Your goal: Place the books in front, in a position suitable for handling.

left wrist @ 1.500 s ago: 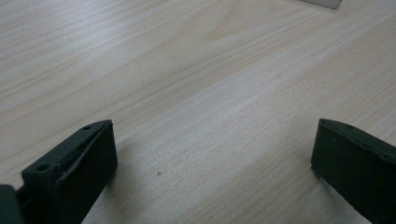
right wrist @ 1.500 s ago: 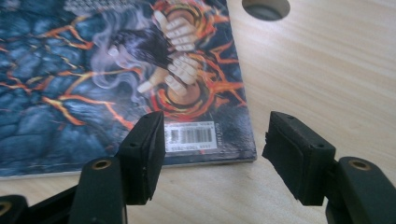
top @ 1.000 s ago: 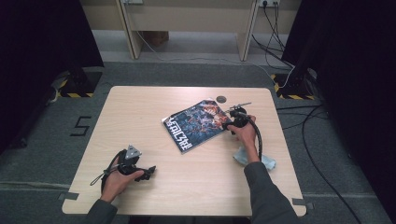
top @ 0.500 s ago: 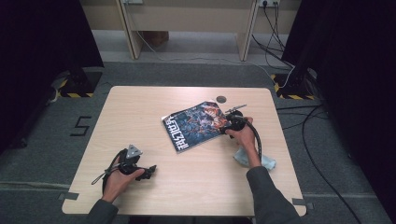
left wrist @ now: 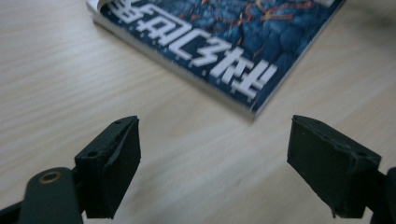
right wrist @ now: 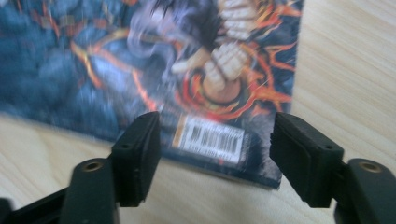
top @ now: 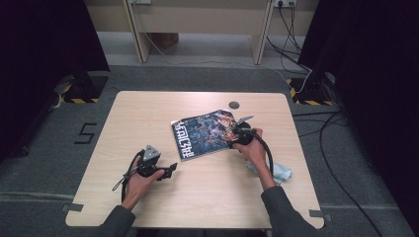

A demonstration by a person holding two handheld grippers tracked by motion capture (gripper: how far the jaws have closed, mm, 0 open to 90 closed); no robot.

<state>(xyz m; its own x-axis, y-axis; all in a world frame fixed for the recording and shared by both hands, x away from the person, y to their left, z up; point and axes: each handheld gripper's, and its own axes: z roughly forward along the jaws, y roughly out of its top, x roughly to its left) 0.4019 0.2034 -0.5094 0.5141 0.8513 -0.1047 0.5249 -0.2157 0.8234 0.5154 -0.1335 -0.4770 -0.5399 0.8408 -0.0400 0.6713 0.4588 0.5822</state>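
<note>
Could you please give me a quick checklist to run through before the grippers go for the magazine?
1. Magazine flat and closed on the table: ok.
2. Left gripper open, nothing between its jaws, which have just been closing: ok.
3. Right gripper open, straddling the barcode edge, jaws just opening: ok.
4. Left gripper lined up with the magazine's near corner: ok, short of it.
5. Cloth away from the magazine: ok.
6. Right pads touching the cover: cannot tell.
</note>
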